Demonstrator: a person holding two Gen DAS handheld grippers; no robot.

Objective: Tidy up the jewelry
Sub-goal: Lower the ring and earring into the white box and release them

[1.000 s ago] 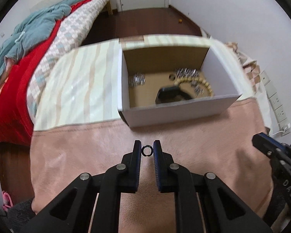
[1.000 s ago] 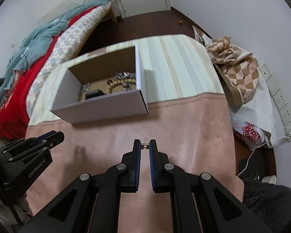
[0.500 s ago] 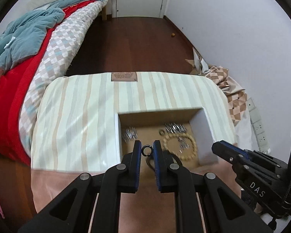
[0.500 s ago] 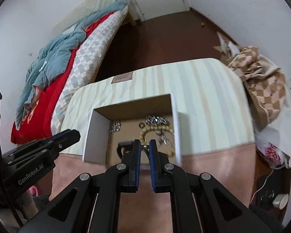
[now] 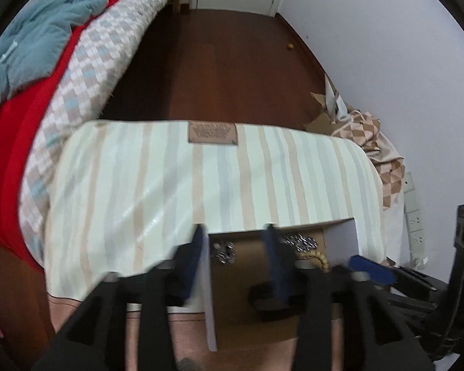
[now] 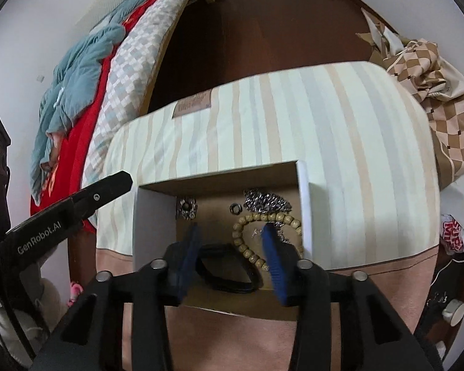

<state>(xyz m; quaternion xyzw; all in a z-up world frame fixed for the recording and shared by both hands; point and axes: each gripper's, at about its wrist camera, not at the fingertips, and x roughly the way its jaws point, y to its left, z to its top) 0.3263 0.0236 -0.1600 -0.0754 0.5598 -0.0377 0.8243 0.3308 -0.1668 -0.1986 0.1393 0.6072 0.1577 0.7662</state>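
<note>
A white cardboard box (image 6: 303, 204) with a brown inside stands on a table and holds jewelry: a beaded bracelet (image 6: 247, 247), a silver chain pile (image 6: 267, 201), a small dark ring (image 6: 235, 207), a silver piece (image 6: 187, 207) and a black band (image 6: 229, 270). My right gripper (image 6: 232, 232) is open and empty over the box. My left gripper (image 5: 234, 232) is open and empty over the box's left wall (image 5: 205, 266). The silver piece (image 5: 223, 251) and chain pile (image 5: 300, 241) show between its fingers.
The table has a striped cloth (image 5: 170, 179) at the back and pink cloth (image 6: 219, 337) in front. A bed (image 5: 46, 61) lies at left. A checked bag (image 6: 442, 99) and wall sockets (image 5: 414, 216) are at right. Dark wood floor (image 5: 225, 61) lies beyond.
Both grippers have opened over the box. The small ring held by the left and the tiny piece held by the right are no longer between the fingers. Both moved forward.
</note>
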